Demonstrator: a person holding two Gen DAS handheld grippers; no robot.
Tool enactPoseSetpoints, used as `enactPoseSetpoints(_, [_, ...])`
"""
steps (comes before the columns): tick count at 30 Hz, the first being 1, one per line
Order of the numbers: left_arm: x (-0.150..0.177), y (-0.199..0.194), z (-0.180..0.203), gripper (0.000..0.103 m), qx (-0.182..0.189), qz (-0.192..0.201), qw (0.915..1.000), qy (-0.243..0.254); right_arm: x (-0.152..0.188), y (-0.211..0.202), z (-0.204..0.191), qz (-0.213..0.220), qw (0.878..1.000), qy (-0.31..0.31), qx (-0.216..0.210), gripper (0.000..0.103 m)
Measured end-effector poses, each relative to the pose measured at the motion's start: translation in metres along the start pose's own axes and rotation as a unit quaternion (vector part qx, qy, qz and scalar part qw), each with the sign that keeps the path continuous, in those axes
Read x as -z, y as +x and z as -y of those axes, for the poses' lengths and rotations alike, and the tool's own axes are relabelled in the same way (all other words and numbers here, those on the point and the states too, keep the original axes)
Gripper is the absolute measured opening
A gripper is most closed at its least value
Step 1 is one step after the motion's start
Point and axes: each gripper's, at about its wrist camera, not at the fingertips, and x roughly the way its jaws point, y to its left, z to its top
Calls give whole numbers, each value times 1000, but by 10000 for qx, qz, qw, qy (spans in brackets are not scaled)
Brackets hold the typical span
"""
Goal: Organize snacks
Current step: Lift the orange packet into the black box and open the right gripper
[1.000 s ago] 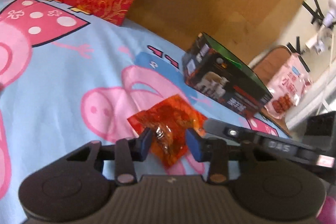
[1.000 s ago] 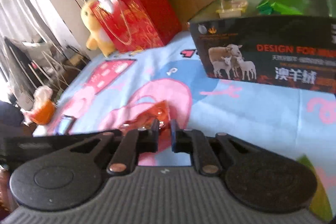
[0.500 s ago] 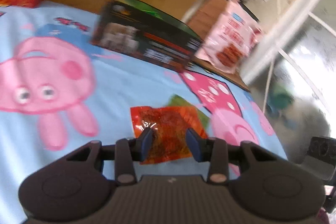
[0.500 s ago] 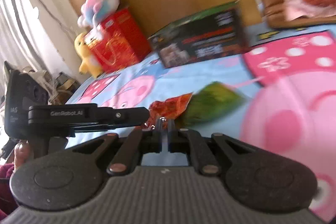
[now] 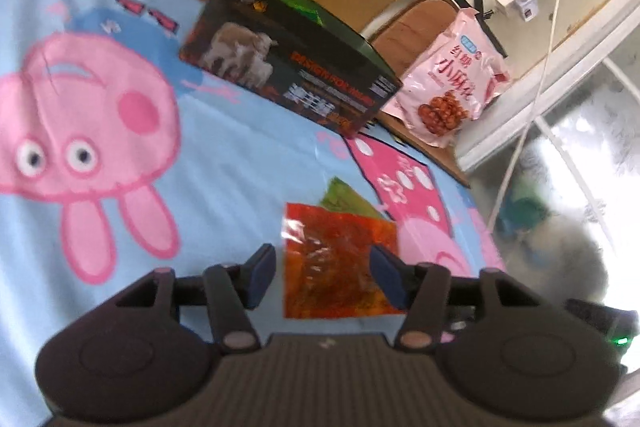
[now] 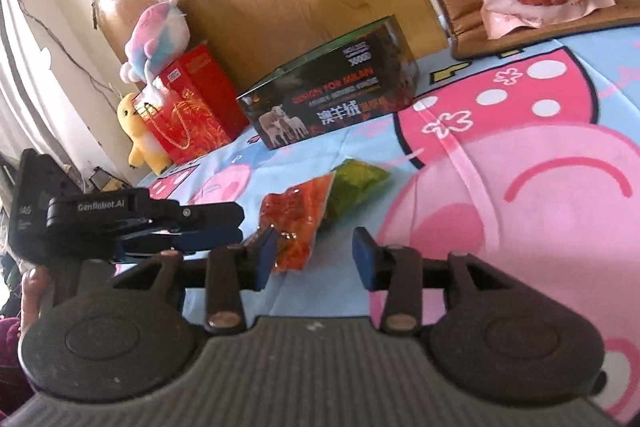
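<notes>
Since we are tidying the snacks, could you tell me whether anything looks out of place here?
Two small packets lie loose on the bedsheet: an orange packet overlapping a green packet, away from the big pink snack bag on the chair. Nothing looks spilled or torn.

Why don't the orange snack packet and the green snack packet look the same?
The orange packet is see-through and shiny, while the green packet looks dull and solid. The orange packet lies on top, and the green packet is partly tucked under its far edge. The orange packet lies between the open left tongs, and the green packet lies farther away. Both are small sealed packets lying on the cartoon bedsheet.
</notes>
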Motion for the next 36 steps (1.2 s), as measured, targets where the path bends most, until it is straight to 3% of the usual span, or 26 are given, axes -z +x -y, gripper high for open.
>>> enactPoseSetpoints(2, [1, 6, 2, 53, 112, -20, 9999, 5, 1, 8, -2, -154, 9998, -69, -43, 41])
enactPoseSetpoints(3, [2, 7, 4, 52, 108, -9, 9999, 67, 3, 11, -4, -225, 9996, -143, -91, 24])
enactPoseSetpoints(4, [4, 8, 8, 43, 74, 16, 9999, 148, 5, 14, -6, -308, 9992, -237, -100, 14])
enactPoseSetpoints(5, [5, 8, 11, 41, 62, 9, 9997, 225, 7, 16, -8, -369, 9988, -297, -119, 10])
enactPoseSetpoints(7, [7, 7, 14, 28, 118, 6, 9995, 287, 10, 14, -11, -409, 9983, -349, -232, 9])
enactPoseSetpoints(10, [5, 1, 17, 28, 654, -55, 9977, 164, 10, 9, -16, -390, 9977, -370, -413, 8])
enactPoseSetpoints(14, [-4, -9, 29, 29, 623, 128, 9973, 376, 2, 7, -29, -244, 9970, -429, -601, 6])
enactPoseSetpoints(17, [-16, -27, 19, 39, 714, 388, 9966, 105, -15, 6, -25, -65, 9955, -43, -945, 3])
enactPoseSetpoints(19, [-21, -36, 10, 59, 658, 518, 9965, -71, -26, 7, -16, -6, 9926, 362, -1159, 2])
enactPoseSetpoints(24, [-23, -41, -4, 81, 1029, 426, 9928, -451, -37, 8, 7, 86, 9785, 1211, -1668, 2])
enactPoseSetpoints(27, [-22, -37, -3, 82, 1289, 339, 9898, -512, -40, 10, 17, 129, 9651, 1698, -1988, 2])
enactPoseSetpoints(29, [-24, -34, -2, 78, 1402, 308, 9882, -536, -41, 12, 24, 146, 9537, 1976, -2261, 2])
enactPoseSetpoints(30, [-27, -32, 0, 65, 1488, 294, 9870, -538, -44, 14, 26, 146, 9473, 2099, -2415, 2])
enactPoseSetpoints(32, [-36, -31, 5, 56, 1468, 348, 9874, -474, -50, 17, 27, 165, 9378, 2262, -2627, 2])
enactPoseSetpoints(34, [-54, -30, 12, 47, 1310, 501, 9898, -248, -61, 20, 27, 253, 9340, 2275, -2743, 3])
enactPoseSetpoints(36, [-74, -28, 18, 47, 1180, 625, 9910, -106, -80, 23, 23, 373, 9376, 2135, -2719, 3])
